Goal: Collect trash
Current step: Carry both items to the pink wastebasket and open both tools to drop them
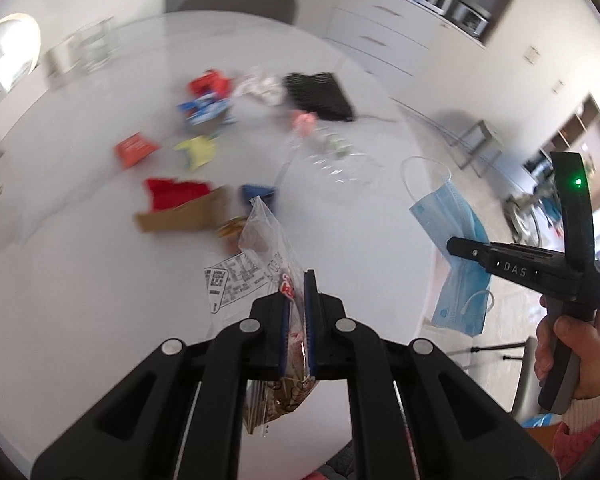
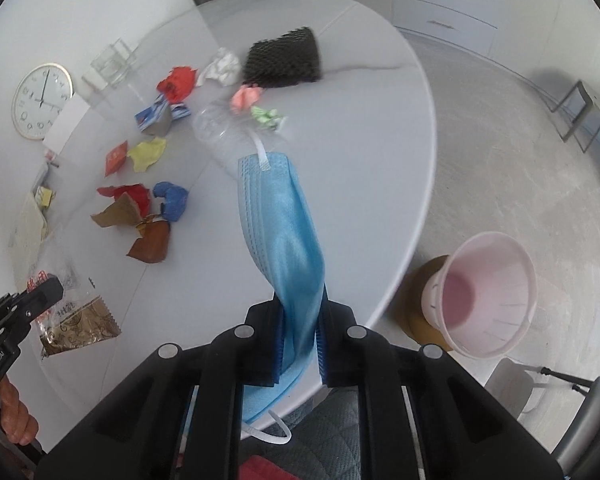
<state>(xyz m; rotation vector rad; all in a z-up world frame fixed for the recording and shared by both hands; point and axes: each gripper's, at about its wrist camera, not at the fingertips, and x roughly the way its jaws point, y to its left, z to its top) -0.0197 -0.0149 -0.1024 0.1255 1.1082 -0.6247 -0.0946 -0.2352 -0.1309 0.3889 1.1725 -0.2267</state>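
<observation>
Round white table [image 2: 380, 128] was still strewn w/ crumpled paper scraps [image 2: 148, 184]; pale pink plastic bin [image 2: 488, 292] on the floor looked empty. Right gripper [image 2: 300, 340] pinched a blue face mask [image 2: 284, 232], left gripper [image 1: 296, 292] a clear snack wrapper [image 1: 268, 240], both lifted, not yet binned.

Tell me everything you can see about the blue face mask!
The blue face mask is a soft, pleated disposable one with white ear loops. It is folded lengthwise and pinched between the pads of the right gripper, which is shut on it. It hangs lifted off the white table; one loop dangles below the gripper, the other sits at its far end.
</observation>
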